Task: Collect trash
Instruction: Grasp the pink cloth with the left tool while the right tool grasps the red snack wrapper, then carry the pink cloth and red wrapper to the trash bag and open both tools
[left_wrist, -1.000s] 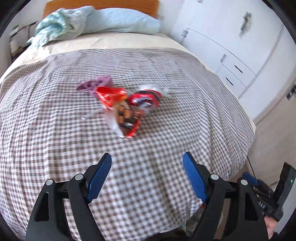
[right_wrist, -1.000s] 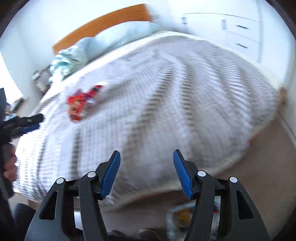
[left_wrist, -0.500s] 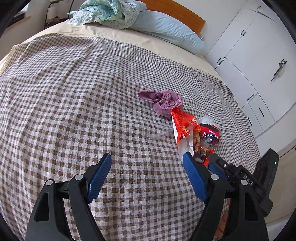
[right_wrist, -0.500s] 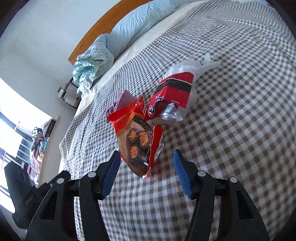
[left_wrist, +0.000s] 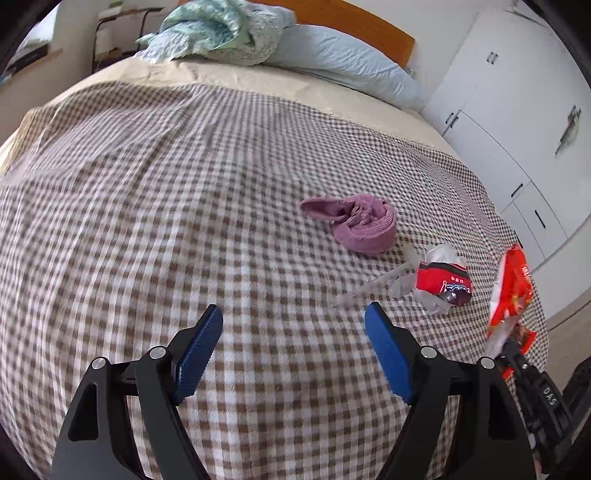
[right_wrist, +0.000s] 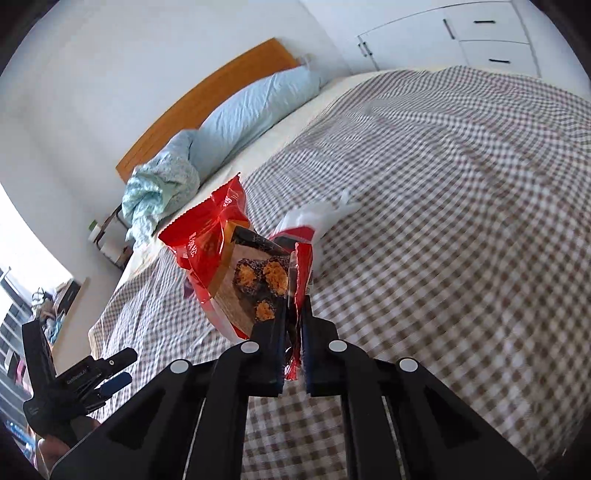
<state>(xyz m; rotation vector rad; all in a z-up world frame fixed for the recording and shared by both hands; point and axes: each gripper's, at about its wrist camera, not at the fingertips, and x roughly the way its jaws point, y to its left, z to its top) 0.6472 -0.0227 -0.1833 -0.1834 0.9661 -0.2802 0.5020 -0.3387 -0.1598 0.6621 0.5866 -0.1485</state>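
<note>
A red snack wrapper (right_wrist: 218, 254) with a picture of dark cakes hangs lifted off the bed, its lower edge between the closing jaws of my right gripper (right_wrist: 294, 314), whose pads pinch it. The left wrist view shows the same wrapper (left_wrist: 511, 291) at the far right. A crumpled red and white wrapper (left_wrist: 441, 282) and a clear plastic strip (left_wrist: 369, 286) lie on the checked bedspread (left_wrist: 147, 221). My left gripper (left_wrist: 293, 310) hovers open just short of the strip, nothing between its fingers.
A rolled purple cloth (left_wrist: 364, 221) lies beyond the wrappers. A pale blue pillow (left_wrist: 343, 66) and bunched blue-green bedding (left_wrist: 221, 33) sit at the headboard. White cupboards (left_wrist: 517, 129) line the wall right of the bed.
My right gripper closed on the red snack wrapper and raised it off the bedspread, away from the red and white wrapper. The left gripper swung across, so the trash now sits right of it.
</note>
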